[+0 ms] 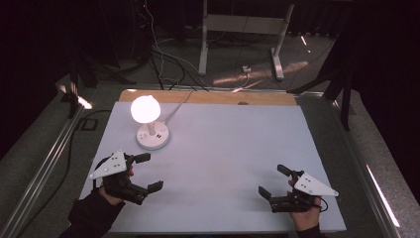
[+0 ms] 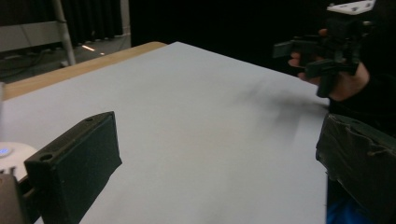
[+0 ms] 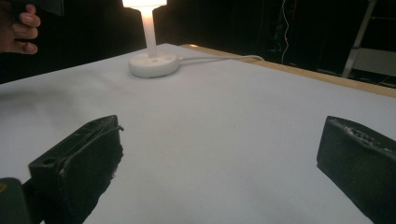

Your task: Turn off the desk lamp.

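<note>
A small white lamp (image 1: 147,119) with a glowing round bulb stands on a round base (image 1: 152,135) at the back left of the white table top (image 1: 223,148). In the right gripper view the lamp base (image 3: 153,64) sits far ahead with its lit stem above it. My left gripper (image 1: 148,171) hovers at the front left, just in front of the lamp, jaws wide apart and empty. My right gripper (image 1: 274,180) is at the front right, also open and empty. In the left gripper view the right gripper (image 2: 299,56) shows across the table in a hand.
A white cord (image 1: 179,104) runs from the lamp base off the back edge of the table. A wooden strip (image 1: 213,97) lines the table's far edge. Beyond it, cables (image 1: 163,59) lie on the floor beside a metal stand (image 1: 242,29). Metal rails (image 1: 44,163) flank the table.
</note>
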Demonstrator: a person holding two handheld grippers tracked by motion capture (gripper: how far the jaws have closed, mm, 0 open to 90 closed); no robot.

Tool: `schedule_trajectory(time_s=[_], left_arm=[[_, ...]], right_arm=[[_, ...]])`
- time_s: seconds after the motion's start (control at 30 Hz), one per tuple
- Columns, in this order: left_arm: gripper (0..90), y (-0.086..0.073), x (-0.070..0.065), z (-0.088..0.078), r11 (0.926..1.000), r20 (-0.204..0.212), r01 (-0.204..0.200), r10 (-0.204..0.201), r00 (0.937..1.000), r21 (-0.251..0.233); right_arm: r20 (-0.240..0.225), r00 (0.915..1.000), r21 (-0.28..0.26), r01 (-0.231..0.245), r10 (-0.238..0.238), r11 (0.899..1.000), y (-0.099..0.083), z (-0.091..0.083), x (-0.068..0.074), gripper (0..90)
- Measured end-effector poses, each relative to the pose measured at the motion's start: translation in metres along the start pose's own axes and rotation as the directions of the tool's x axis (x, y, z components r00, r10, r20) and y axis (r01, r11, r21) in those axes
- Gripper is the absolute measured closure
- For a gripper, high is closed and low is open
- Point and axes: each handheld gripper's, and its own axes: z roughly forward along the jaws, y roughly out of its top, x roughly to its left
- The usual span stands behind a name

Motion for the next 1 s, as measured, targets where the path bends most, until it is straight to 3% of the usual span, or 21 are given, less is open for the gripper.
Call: schedule_trajectory(time_s=[0.17,0.5,0.63,0.8,0.9,0.97,1.0], left_arm=[[0.4,0.002,0.007,0.000,0.9998,-0.061,0.015,-0.016,0.9980,-0.013],[0.4,0.003,0.017,0.004,0.9989,-0.124,0.038,-0.041,0.9915,-0.028],[0.5,0.005,0.025,0.006,0.9978,-0.170,0.053,-0.059,0.9837,-0.039],[0.5,0.006,0.029,0.008,0.9974,-0.194,0.062,-0.068,0.9786,-0.038],[0.5,0.006,0.034,0.011,0.9967,-0.234,0.068,-0.076,0.9691,-0.043],[1.1,0.005,0.036,0.011,0.9961,-0.239,0.074,-0.084,0.9674,-0.048],[1.5,0.005,0.039,0.012,0.9958,-0.272,0.076,-0.087,0.9583,-0.051]], right_arm=[[0.001,1.0000,0.000,0.000,0.000,1.000,0.000,0.000,0.000,0.0],[0.001,1.0000,-0.002,0.000,0.000,1.000,0.001,0.000,0.000,0.0],[-0.002,1.0000,-0.003,-0.003,0.003,1.000,0.001,0.000,0.000,0.0],[-0.002,1.0000,-0.006,-0.001,0.001,1.000,0.001,0.000,0.000,0.0],[-0.001,1.0000,-0.006,-0.002,0.002,1.000,0.001,0.000,0.000,0.0],[-0.004,1.0000,-0.007,-0.005,0.005,1.000,0.001,0.000,0.000,0.0],[-0.003,1.0000,-0.007,-0.004,0.004,1.000,0.001,0.000,0.000,0.0]])
